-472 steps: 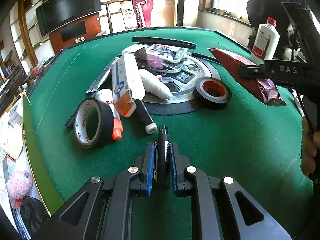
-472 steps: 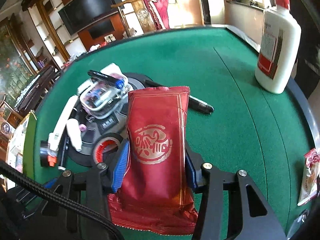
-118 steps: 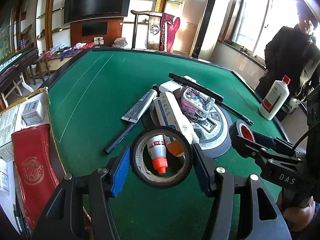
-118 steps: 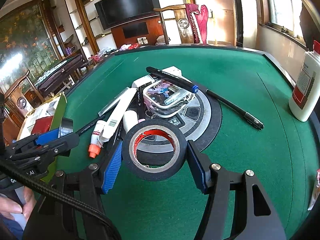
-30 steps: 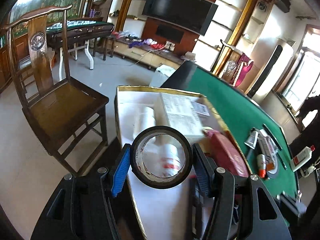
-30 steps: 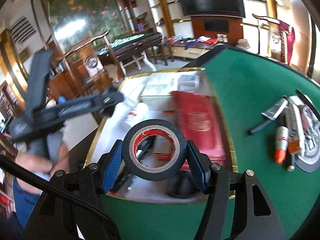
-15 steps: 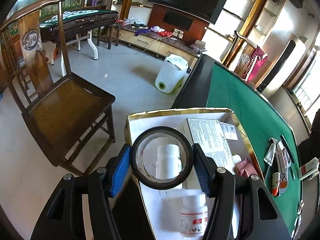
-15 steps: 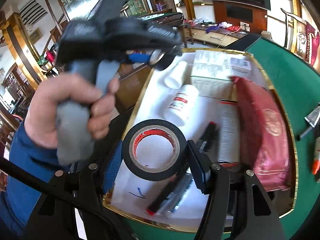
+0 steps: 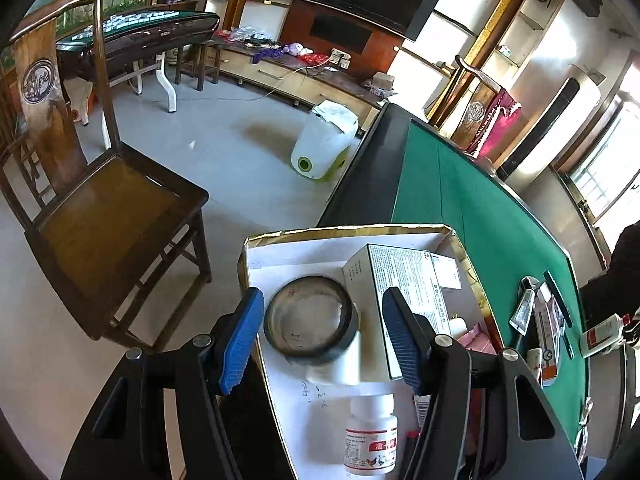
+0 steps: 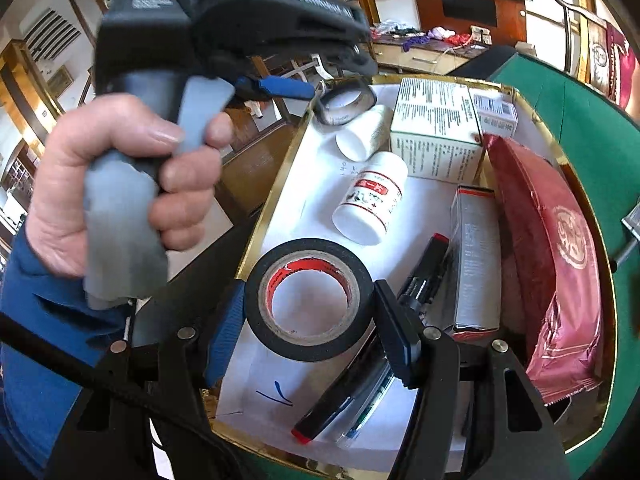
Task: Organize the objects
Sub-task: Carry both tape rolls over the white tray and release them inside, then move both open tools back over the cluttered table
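The bottle [image 9: 371,440] is half hidden by tape [image 9: 312,320]. The pens [image 10: 360,380] are partly covered by the right gripper [image 10: 310,322]. The left gripper [image 10: 280,88] is blurred.

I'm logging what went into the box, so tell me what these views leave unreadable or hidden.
- Right wrist: pens partly behind the right gripper and its tape roll.
- Left wrist: white bottle under the tape roll, label unseen.
- Both views: print on the carton too small.
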`<state>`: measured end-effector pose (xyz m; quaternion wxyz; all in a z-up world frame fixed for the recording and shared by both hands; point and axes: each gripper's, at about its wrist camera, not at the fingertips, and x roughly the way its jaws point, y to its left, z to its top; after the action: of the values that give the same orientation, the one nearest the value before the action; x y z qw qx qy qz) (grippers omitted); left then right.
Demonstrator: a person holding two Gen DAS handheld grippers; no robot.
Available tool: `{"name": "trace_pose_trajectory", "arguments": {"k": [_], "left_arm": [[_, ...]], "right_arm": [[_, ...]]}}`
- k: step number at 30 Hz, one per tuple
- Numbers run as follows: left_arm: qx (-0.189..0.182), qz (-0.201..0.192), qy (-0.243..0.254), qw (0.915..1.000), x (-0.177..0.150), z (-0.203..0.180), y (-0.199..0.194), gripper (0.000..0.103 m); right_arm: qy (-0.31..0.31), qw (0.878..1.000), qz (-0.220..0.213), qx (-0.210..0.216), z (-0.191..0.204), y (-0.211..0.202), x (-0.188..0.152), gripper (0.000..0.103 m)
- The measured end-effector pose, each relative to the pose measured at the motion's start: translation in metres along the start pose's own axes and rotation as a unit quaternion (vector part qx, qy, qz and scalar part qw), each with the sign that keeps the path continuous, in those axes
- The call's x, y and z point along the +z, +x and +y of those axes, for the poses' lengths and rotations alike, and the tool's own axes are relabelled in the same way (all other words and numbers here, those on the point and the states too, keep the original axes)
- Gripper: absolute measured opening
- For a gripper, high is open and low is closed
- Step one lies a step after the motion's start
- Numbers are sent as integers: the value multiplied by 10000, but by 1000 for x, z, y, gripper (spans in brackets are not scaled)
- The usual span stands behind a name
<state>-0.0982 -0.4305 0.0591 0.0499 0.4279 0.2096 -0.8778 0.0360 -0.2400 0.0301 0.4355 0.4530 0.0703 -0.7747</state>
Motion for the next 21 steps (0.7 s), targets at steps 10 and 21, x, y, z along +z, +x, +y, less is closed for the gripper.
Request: {"name": "trace_pose_trajectory", "arguments": {"k": [10, 21], "left_arm": [[-69, 52, 51, 9999, -4, -6, 1, 55], [-2, -54, 78, 10000, -9, -10, -15, 55]], "right_arm": [[171, 9998, 96, 24, -7, 7, 6, 62], [150, 9998, -54, 114, -2, -7, 8, 65]]}}
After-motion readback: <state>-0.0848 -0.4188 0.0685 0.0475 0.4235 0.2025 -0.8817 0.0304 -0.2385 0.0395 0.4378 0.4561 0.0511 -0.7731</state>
